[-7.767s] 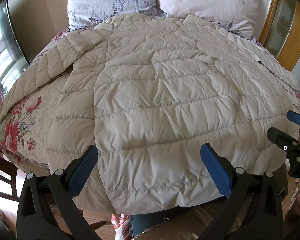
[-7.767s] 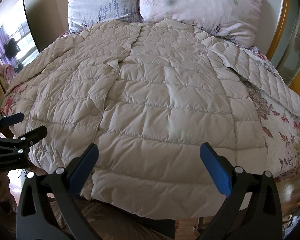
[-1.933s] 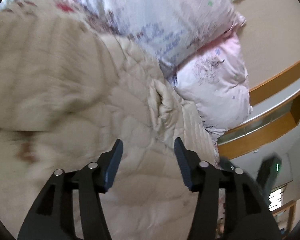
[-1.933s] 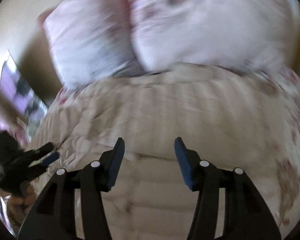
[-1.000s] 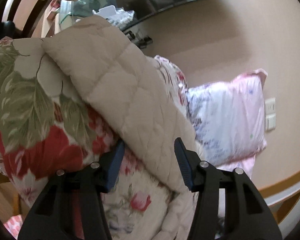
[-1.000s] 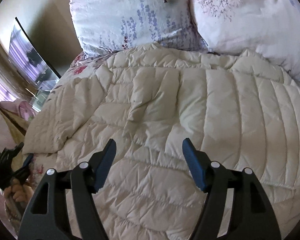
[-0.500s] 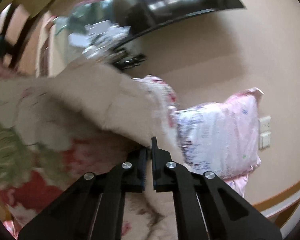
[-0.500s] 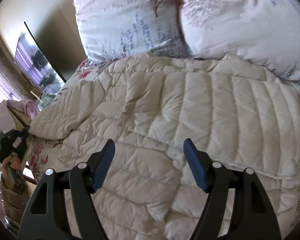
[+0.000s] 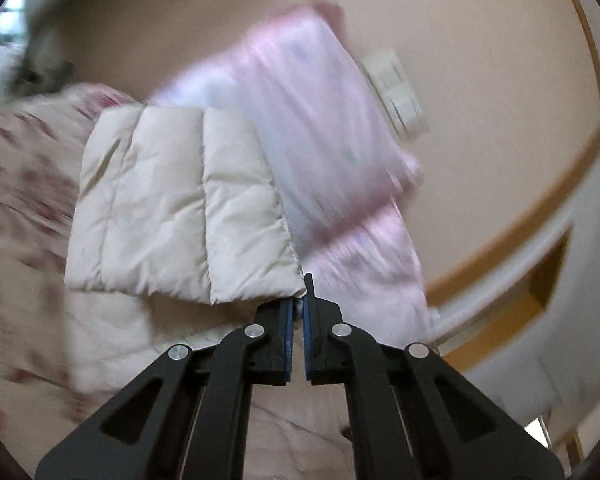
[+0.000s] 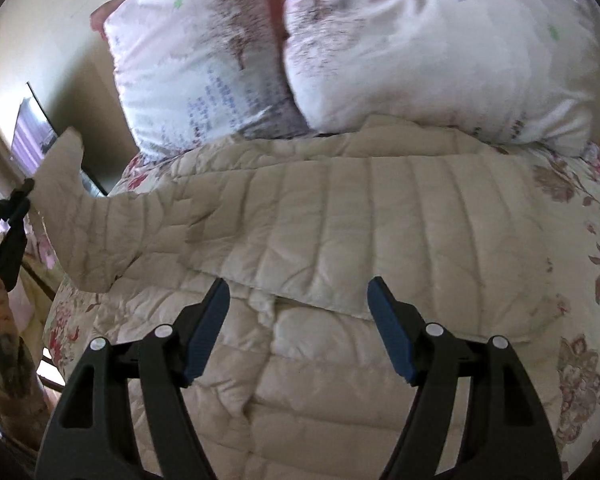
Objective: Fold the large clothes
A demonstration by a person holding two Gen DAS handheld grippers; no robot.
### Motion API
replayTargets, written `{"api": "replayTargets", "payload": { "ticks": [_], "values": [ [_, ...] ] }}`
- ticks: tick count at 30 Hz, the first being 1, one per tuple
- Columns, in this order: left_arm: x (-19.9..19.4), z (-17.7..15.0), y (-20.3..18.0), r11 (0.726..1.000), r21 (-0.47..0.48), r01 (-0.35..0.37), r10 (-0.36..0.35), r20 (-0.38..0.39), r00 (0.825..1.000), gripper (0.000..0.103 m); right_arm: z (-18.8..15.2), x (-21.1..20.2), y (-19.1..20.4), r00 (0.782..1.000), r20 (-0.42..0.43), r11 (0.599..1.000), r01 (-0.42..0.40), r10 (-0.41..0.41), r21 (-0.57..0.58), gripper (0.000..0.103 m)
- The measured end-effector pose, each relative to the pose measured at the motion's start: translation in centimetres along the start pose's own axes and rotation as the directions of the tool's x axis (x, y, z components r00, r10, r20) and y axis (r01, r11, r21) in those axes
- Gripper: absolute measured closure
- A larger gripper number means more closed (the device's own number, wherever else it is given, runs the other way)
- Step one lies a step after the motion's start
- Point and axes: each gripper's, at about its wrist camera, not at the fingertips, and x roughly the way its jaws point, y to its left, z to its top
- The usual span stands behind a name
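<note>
Left wrist view, left gripper (image 9: 298,312) fingers clamping sleeve (image 9: 180,208) edge, right gripper (image 10: 298,328) fingers wide.

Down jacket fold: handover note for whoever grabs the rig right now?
Left hand-held gripper: shut on the cuff of the jacket's sleeve, lifted off the bed.
Right hand-held gripper: open, empty, above the jacket.
Jacket lies on the floral bedspread, collar toward the pillows.
Done: the other sleeve already lies across the body.
Left: lay the held sleeve across, then fold the body.
</note>
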Motion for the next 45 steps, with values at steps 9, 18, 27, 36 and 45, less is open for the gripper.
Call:
{"api": "replayTargets", "payload": {
  "ticks": [9,18,27,36,45],
  "values": [
    [13.1,-11.0,-3.6,0.994,0.108,0.030,0.018,-0.426,0.905,0.099,-0.7,-0.5,-3.2,0.996,0.016,0.994,0.089,-0.090,0.056,0.031],
    [10.6,-11.8,-3.3,0.983,0.165,0.085,0.005,-0.481,0.877,0.035,-0.2,-1.4,-1.1,0.995,0.061,0.996,0.078,-0.076,-0.033,0.031],
    [5.0,-5.2,2.8,0.973,0.157,-0.170,0.211,-0.291,0.933,0.035,-1.4,2.1,10.2,0.996,0.087,0.918,0.055,-0.022,-0.393,0.032],
    [4.2,-5.9,3.9,0.952,0.207,-0.225,0.280,-0.298,0.912,0.035,-2.5,7.0,15.6,0.971,0.164,0.817,0.234,-0.172,-0.526,0.046],
    [3.7,-6.2,3.7,0.936,0.262,-0.234,0.309,-0.298,0.903,0.035,-0.5,1.7,7.0,0.975,0.213,0.986,0.093,-0.061,-0.141,0.096]
  ]
}}
